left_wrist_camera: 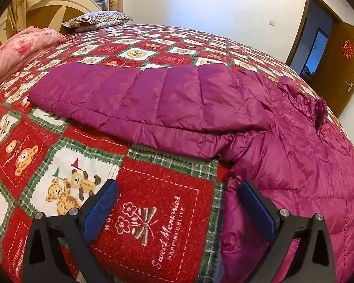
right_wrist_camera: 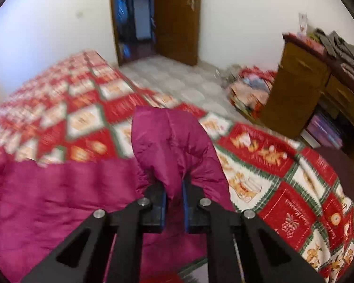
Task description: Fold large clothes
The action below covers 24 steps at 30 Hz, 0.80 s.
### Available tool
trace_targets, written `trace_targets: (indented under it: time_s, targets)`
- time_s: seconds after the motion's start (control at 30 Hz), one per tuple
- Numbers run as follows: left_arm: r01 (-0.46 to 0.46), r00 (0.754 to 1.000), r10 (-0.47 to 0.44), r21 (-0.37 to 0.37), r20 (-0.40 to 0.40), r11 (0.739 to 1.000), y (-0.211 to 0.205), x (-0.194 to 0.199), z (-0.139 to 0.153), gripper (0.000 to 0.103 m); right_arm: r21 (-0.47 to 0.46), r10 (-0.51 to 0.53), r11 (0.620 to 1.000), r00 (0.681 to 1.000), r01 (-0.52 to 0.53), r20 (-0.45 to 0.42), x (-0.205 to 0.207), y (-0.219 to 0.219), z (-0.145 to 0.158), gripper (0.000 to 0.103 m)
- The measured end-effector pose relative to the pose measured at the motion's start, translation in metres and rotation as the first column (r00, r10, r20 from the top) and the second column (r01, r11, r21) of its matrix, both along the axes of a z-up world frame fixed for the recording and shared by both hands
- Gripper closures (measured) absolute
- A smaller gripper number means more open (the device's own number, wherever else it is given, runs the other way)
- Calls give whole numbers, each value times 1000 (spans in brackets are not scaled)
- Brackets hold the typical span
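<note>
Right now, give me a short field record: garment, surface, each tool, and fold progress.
garment: purple puffer jacket, one sleeve lying out flat
surface: red bear-print bedspread
left tool: open, above the bedspread beside the jacket's edge, holding nothing
right tool: shut on a bunched-up part of the jacket
fold progress: jacket not yet folded compactly

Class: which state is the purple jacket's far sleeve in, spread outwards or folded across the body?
Spread outwards. In the left wrist view the sleeve lies flat on the bedspread, reaching away from the jacket body.
</note>
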State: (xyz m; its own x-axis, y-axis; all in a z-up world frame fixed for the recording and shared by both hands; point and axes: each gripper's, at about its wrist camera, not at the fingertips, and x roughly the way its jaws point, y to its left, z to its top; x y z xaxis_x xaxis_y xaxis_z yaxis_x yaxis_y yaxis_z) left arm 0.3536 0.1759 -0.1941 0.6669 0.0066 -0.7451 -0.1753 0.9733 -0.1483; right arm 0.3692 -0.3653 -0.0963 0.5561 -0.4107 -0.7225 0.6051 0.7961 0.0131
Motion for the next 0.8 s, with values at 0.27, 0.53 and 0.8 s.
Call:
trace_targets:
  time_s: [0.27, 0.53, 0.8]
  targets:
    - [0, 1000, 0, -1, 1, 1000, 0, 0, 0, 1, -6, 361, 930, 908, -368, 212, -5, 153, 82, 90]
    - [0, 1000, 0, -2, 3, 1000, 1, 0, 0, 1, 150, 600, 752, 761, -642, 247, 28, 315, 36, 90]
    - [1, 1000, -1, -16, 17, 1000, 2, -2, 1, 1, 208, 678, 695, 724, -688, 128, 54, 385, -37, 83]
